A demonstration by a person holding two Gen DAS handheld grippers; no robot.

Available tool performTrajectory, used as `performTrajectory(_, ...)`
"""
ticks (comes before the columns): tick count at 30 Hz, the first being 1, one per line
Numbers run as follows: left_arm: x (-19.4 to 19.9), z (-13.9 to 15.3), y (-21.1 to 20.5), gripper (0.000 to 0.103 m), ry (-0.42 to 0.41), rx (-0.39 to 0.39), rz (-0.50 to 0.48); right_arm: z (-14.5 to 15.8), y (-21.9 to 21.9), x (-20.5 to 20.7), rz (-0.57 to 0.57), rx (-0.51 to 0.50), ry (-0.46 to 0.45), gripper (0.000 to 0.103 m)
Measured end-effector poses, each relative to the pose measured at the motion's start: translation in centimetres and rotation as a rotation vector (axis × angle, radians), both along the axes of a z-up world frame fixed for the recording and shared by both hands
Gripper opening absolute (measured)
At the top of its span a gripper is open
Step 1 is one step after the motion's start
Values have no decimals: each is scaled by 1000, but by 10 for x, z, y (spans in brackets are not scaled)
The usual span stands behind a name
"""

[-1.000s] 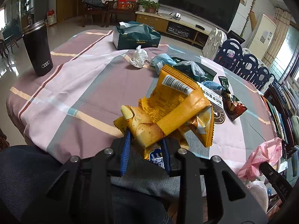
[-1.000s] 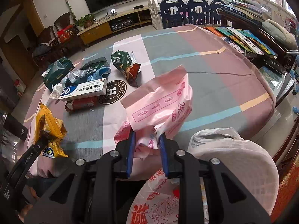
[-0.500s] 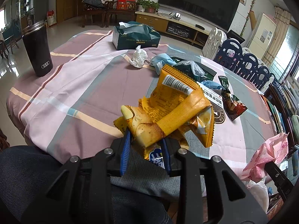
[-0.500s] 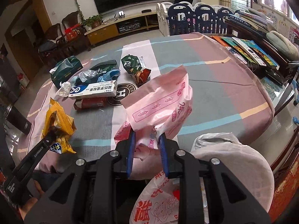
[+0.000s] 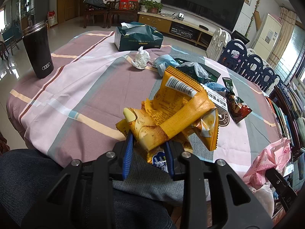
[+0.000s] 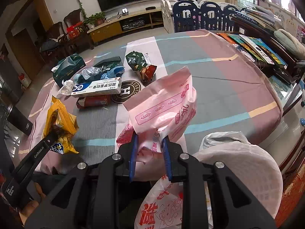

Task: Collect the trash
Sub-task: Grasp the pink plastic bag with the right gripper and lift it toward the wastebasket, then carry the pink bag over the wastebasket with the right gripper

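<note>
My left gripper is shut on a crumpled yellow chip bag, held just above the near edge of the round table. The same chip bag shows at the left of the right wrist view, with the left gripper on it. My right gripper is shut on a pink plastic wrapper, held over the table's near side. That pink wrapper appears at the right edge of the left wrist view. Below the right gripper stands a white bin with a printed plastic bag.
On the table lie a white toothpaste box, a red packet, a green and red snack bag, a blue mask, a crumpled tissue, a green tissue pack, a round coaster and a black tumbler.
The right gripper with the pink wrapper has shifted slightly, so the table items sit a little further right in its view. The left gripper and chip bag have stayed still.
</note>
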State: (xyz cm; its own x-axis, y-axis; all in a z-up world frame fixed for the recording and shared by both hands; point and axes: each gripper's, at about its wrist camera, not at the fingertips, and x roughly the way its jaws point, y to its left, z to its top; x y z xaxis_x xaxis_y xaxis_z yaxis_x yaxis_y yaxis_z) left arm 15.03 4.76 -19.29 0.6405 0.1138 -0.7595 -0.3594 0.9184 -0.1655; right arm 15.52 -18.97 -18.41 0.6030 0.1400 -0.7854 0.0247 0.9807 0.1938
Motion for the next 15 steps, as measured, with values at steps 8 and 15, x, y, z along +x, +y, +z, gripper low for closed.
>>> performTrajectory(8, 0, 0, 0, 31, 0, -1, 0, 0, -1, 0, -1, 4, -1, 25)
performTrajectory(15, 0, 0, 0, 31, 0, 0, 0, -1, -2, 0, -3, 6, 1, 25)
